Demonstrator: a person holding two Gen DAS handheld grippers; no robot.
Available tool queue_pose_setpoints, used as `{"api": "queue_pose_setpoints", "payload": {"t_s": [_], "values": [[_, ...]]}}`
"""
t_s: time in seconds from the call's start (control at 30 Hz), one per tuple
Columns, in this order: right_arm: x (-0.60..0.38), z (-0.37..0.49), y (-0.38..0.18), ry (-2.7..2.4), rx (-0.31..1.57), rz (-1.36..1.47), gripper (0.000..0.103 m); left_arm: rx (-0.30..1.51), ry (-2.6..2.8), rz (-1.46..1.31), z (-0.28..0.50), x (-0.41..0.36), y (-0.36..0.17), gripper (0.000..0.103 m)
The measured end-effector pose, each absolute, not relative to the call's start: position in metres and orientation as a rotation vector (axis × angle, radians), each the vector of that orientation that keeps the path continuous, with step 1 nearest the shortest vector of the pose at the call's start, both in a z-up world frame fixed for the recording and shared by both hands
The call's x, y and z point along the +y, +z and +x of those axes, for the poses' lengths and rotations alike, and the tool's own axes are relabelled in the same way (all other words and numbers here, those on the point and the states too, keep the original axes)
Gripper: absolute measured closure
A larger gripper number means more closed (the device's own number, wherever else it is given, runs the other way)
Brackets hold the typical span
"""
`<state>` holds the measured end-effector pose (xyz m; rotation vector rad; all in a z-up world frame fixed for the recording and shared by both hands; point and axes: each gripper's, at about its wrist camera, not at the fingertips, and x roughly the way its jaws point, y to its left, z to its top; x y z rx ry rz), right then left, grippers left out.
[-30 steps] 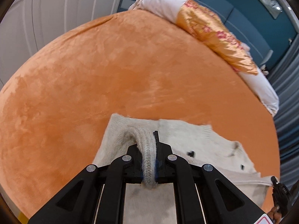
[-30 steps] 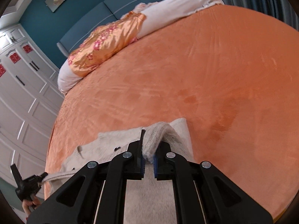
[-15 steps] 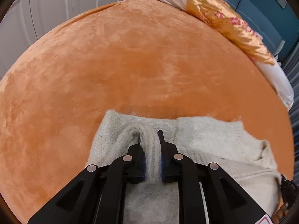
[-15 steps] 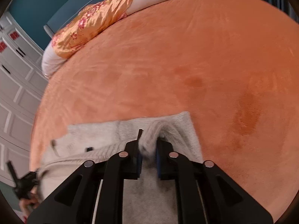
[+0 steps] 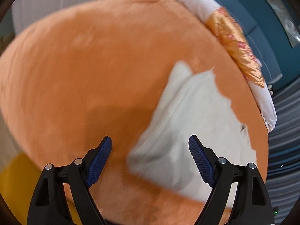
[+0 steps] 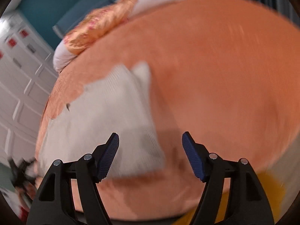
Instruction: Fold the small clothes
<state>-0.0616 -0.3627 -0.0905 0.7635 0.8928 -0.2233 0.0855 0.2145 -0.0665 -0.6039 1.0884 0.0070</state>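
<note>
A cream knitted garment (image 5: 189, 120) lies folded flat on the orange bedspread (image 5: 93, 71). It also shows in the right wrist view (image 6: 105, 116). My left gripper (image 5: 150, 157) is open and empty, held above the garment's near left corner. My right gripper (image 6: 150, 153) is open and empty, held above the garment's near right corner. Both views are blurred by motion.
A gold floral pillow (image 5: 236, 45) and a white pillow (image 5: 266, 105) lie along the head of the bed. White wardrobe doors (image 6: 18, 86) stand at the left of the right wrist view. A yellow floor patch (image 5: 16, 183) shows below the bed edge.
Both grippers have let go of the garment's edge and opened wide. They have pulled back and up from it. The garment now lies folded on the bed.
</note>
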Motion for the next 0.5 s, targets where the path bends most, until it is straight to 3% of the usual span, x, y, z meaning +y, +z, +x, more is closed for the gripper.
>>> {"api": "queue_pose_setpoints", "payload": {"t_s": [0.1, 0.13, 0.2, 0.27, 0.33, 0.5], "values": [[-0.363, -0.059, -0.106, -0.190, 0.891, 0.879, 0.035, 1.097, -0.027, -0.622, 0.079, 0.204, -0.072, 0.022], [-0.360, -0.053, -0.109, -0.172, 0.893, 0.904, 0.041, 1.101, -0.039, -0.611, 0.080, 0.200, -0.072, 0.025], [-0.352, -0.040, -0.110, -0.154, 0.910, 0.901, 0.054, 1.122, -0.064, -0.544, 0.090, 0.189, -0.071, 0.045], [-0.344, -0.030, -0.100, -0.153, 0.928, 0.849, 0.085, 1.150, -0.065, -0.472, 0.097, 0.180, -0.068, 0.076], [-0.342, -0.036, -0.080, -0.157, 0.898, 0.810, 0.093, 1.146, -0.089, -0.475, 0.093, 0.183, -0.060, 0.083], [-0.346, -0.091, -0.051, -0.152, 0.922, 0.727, 0.095, 1.142, -0.121, -0.398, 0.056, 0.202, -0.032, 0.094]]}}
